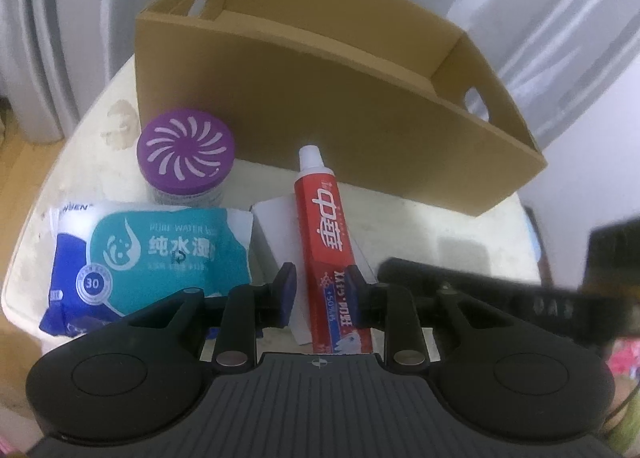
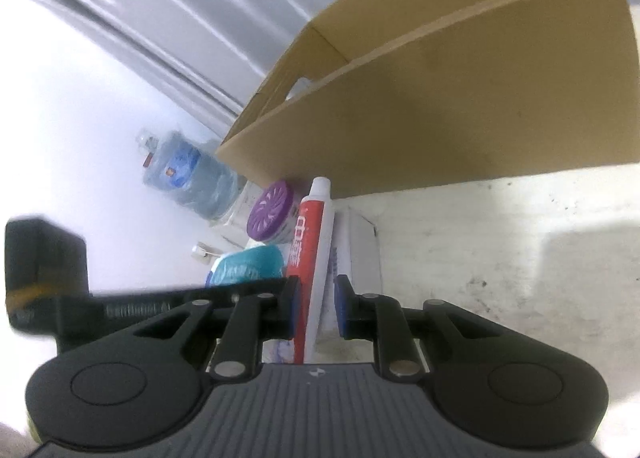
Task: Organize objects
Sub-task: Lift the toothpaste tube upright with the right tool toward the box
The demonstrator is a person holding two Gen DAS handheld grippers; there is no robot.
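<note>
Both wrist views closely share the toothpaste tube (image 1: 329,234).

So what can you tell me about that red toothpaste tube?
The toothpaste tube is red with big white Chinese characters, a white screw cap and a blue band near its flat crimped end. It looks like soft plastic and seems full. It lies flat, partly on a small white box, cap pointing at the cardboard box and close to its wall. The left gripper and right gripper both straddle its lower half, shut down to its width.
</note>
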